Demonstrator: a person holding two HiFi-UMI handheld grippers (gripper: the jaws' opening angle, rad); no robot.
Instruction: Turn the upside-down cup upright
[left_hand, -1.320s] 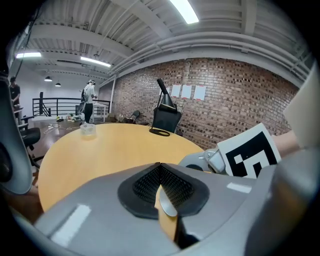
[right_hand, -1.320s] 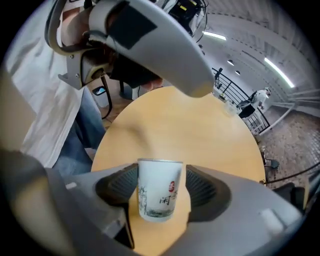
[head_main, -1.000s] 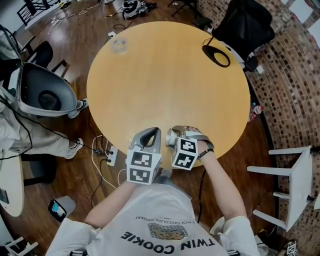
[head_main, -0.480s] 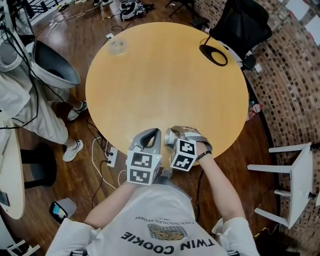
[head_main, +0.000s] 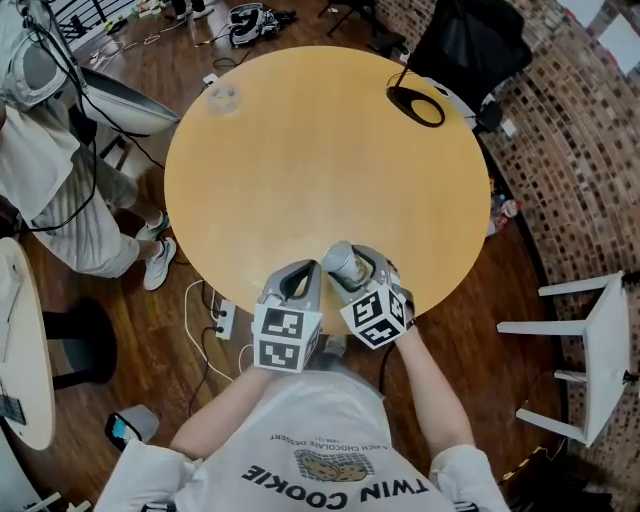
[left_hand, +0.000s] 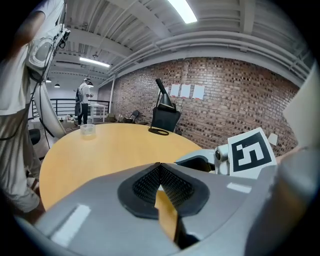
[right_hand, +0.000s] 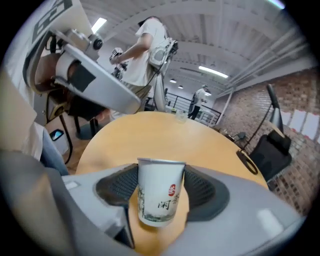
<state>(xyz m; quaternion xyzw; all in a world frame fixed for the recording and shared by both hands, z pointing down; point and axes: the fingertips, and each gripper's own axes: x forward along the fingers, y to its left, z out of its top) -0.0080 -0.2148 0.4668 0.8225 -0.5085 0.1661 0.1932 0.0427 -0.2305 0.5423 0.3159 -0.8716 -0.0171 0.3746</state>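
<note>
Right gripper (head_main: 349, 268) has rolled since the earlier frame: its marker cube is now cocked at an angle, and the paper cup (head_main: 340, 262) shows a round end toward the table's middle. The bystander on the left has also come closer. My right jaws are clamped narrow on the cup (right_hand: 159, 192), black ribbed pads pressing both sides. It's a white tapered cup with a red seal, dark characters and a faint landscape print. In the right gripper view its wide rim is uppermost. It's over the near edge of the round, smooth yellow table (head_main: 320, 170), but I can't tell if it's touching. Left gripper (left_hand: 160, 171) is just beside, jaws pressed together with nothing between them. A clear plastic cup (head_main: 222, 97) and a black oval loop (head_main: 415, 105) sit at the far rim, well apart.
</note>
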